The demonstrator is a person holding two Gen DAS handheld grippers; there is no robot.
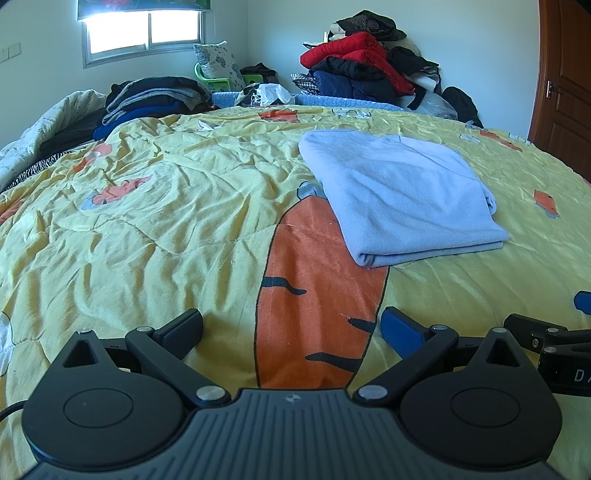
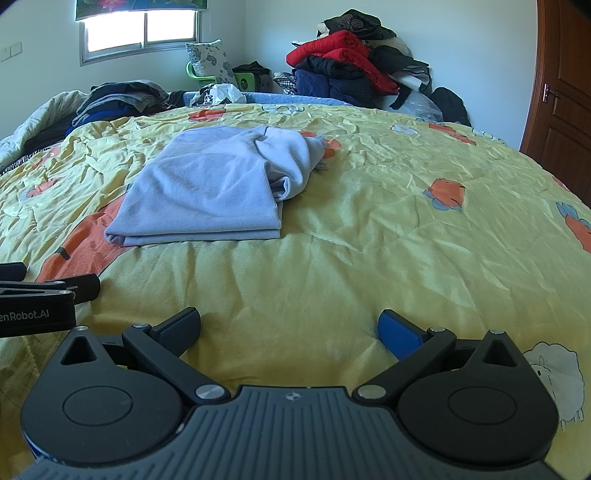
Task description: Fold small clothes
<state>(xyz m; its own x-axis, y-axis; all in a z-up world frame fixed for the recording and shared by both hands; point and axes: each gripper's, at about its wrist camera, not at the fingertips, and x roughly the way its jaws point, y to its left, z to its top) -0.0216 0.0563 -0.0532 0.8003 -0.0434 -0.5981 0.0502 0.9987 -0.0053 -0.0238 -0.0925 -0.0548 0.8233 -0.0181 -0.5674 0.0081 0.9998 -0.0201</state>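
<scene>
A light blue garment (image 1: pixel 399 195) lies folded into a rectangle on the yellow quilt (image 1: pixel 166 229). It also shows in the right wrist view (image 2: pixel 207 192), with a bunched sleeve at its far right side. My left gripper (image 1: pixel 291 328) is open and empty, low over the quilt in front of the garment and apart from it. My right gripper (image 2: pixel 290 328) is open and empty, to the right of the left one and also short of the garment. Each gripper's fingers show at the edge of the other's view.
Folded dark clothes (image 1: pixel 147 99) are stacked at the bed's far left. A heap of red and dark jackets (image 1: pixel 365 62) stands at the far right against the wall. A brown door (image 1: pixel 561 92) is at the right. A window (image 1: pixel 144 29) is behind.
</scene>
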